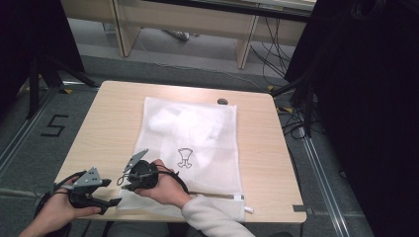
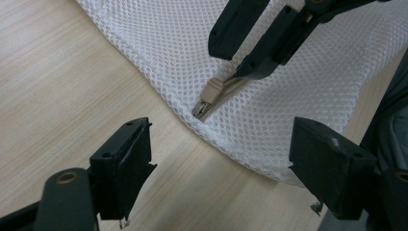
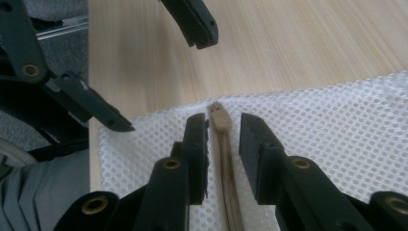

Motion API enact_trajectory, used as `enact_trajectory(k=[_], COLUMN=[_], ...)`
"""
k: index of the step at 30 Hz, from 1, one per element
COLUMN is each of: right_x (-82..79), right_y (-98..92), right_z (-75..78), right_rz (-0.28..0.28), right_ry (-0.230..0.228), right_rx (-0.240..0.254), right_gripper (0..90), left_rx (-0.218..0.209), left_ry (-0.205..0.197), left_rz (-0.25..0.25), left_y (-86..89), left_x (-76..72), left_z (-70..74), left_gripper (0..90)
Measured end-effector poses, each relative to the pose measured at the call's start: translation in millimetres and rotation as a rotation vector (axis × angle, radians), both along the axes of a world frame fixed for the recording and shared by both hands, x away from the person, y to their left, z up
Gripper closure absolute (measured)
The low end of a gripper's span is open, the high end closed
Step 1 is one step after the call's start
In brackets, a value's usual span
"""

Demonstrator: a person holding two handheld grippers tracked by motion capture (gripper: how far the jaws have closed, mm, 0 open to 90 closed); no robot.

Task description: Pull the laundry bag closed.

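High view shows a white mesh laundry bag (image 1: 190,143) lying flat on the pale wooden table (image 1: 106,118), its near edge at the person's side of the tabletop. Both grippers sit at the bag's near left corner. In the right gripper view, the right gripper (image 3: 223,132) points at the beige zipper pull (image 3: 220,118) — the pull lies between its two black jaws, which stand narrow on either side with a sliver of gap, not yet pressing on it. The left gripper (image 2: 219,159) hovers just beside that corner, jaws spread wide over bare wood and the mesh edge, holding nothing. From its camera the zipper pull (image 2: 210,91) shows beneath the right gripper's tips (image 2: 240,48) — tilted down onto the mesh.
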State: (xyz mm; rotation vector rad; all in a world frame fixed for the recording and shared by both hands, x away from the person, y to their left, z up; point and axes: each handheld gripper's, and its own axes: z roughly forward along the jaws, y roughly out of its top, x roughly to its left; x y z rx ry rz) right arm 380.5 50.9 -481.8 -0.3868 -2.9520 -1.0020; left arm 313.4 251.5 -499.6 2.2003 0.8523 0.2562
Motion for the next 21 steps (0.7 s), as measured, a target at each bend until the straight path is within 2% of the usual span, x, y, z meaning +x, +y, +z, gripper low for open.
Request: enact_trajectory(k=[3, 4, 7, 9, 12, 13, 16, 19, 20, 21], right_x=[1.1, 2.0, 6.0, 5.7, 7.1, 7.2, 8.4, 7.9, 8.2, 7.3], right_y=[2.5, 4.5, 8.1, 10.0, 12.4, 12.6, 14.0, 16.2, 16.7, 17.9], right_z=[-2.3, -3.6, -6.6, -7.8, -10.9, -10.9, -12.4, -13.6, -13.7, -12.9], right_rz=[-0.002, -0.008, 0.011, -0.001, 0.002, -0.001, 0.002, 0.005, 0.010, 0.012], right_ry=[0.017, 0.026, 0.013, 0.037, 0.033, 0.042, 0.038, 0.043, 0.040, 0.039], right_rx=[0.005, -0.011, -0.013, -0.016, -0.024, -0.031, -0.030, -0.034, -0.034, -0.030], right_gripper=[73.0, 73.1, 73.0, 73.0, 72.9, 72.9, 73.0, 75.8, 78.0, 81.4], left_rx=[0.001, 0.000, -0.008, -0.007, -0.008, 0.013, 0.000, 0.016, -0.003, 0.004], left_ry=[0.000, 0.000, 0.003, 0.003, 0.004, -0.009, -0.004, -0.014, -0.003, 0.011], left_rz=[-0.001, -0.001, -0.003, -0.002, -0.003, -0.020, -0.017, -0.018, -0.010, -0.001], left_y=[0.0, -0.1, -0.5, -0.5, -0.7, 0.3, -0.5, 0.3, -0.6, -0.4], left_x=[0.1, 0.1, -0.3, -0.2, -0.3, 0.4, 0.3, 1.2, 0.4, 0.2], left_z=[0.0, -0.1, 0.0, -0.1, -0.1, 1.4, 0.9, 0.7, 0.3, 1.1], left_gripper=[22.4, 22.4, 22.4, 22.4, 22.4, 22.4, 22.5, 22.5, 22.5, 22.6])
